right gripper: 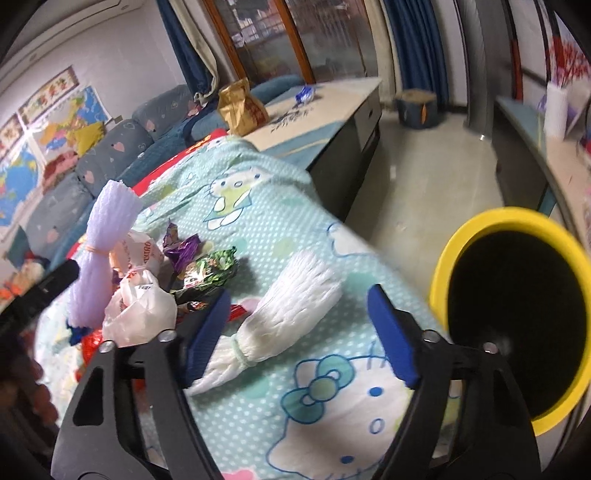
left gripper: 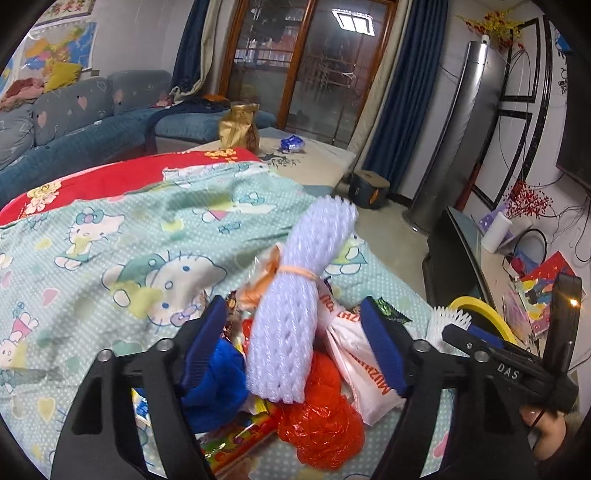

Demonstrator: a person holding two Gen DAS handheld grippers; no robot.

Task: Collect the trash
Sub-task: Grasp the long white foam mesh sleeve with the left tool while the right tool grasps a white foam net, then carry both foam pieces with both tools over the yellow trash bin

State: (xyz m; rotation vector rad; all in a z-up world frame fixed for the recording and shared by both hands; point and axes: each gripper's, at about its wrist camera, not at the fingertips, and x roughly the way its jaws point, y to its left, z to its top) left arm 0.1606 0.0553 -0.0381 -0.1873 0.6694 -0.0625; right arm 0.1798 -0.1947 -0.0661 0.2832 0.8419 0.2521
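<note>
1. Living room with pale walls; coloured maps (left gripper: 62,44) pinned up at left above a blue-grey sofa (left gripper: 74,107) printed with hearts.
2. Wood-framed glass doors (left gripper: 295,62) at the back, dark behind the panes, flanked by navy curtains (left gripper: 399,92).
3. Ceiling light (left gripper: 352,20) mirrored in the glass.
4. Tall silver tower unit (left gripper: 458,129) upright on the light tiled floor (right gripper: 424,184).
5. Low cabinet (right gripper: 332,122) with pale top, beside the sofa.
6. Teal cartoon-cat cloth (left gripper: 110,236) spread across the foreground, red fabric (left gripper: 110,181) at its far edge.
</note>
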